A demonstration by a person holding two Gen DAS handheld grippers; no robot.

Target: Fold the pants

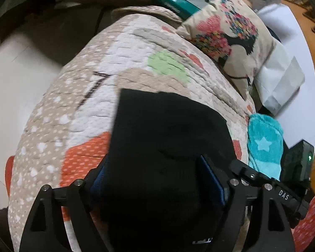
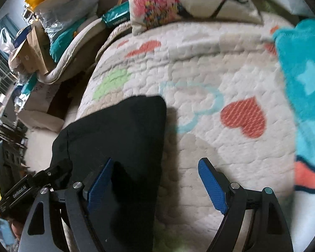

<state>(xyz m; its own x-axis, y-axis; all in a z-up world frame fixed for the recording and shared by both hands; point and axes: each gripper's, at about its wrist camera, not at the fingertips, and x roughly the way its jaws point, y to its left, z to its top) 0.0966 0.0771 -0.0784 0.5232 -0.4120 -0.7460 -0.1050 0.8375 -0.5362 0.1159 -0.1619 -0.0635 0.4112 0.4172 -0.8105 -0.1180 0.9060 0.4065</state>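
Observation:
The black pants (image 1: 163,138) lie folded on a quilted bedspread (image 1: 90,109) with hearts and dots. My left gripper (image 1: 153,178) is wide open, its blue pads on either side of the near part of the pants, which fill the gap between them. In the right wrist view the pants (image 2: 119,130) lie at the lower left. My right gripper (image 2: 155,180) is open above the bedspread (image 2: 220,147), with its left pad (image 2: 99,184) over the pants' right edge and its right pad (image 2: 213,185) over bare quilt.
A patterned pillow (image 1: 226,33) and a white paper bag (image 1: 281,79) lie at the far end of the bed. A turquoise star blanket (image 2: 304,88) lies to the right. Bags, boxes and clutter (image 2: 44,21) stand beside the bed at the left.

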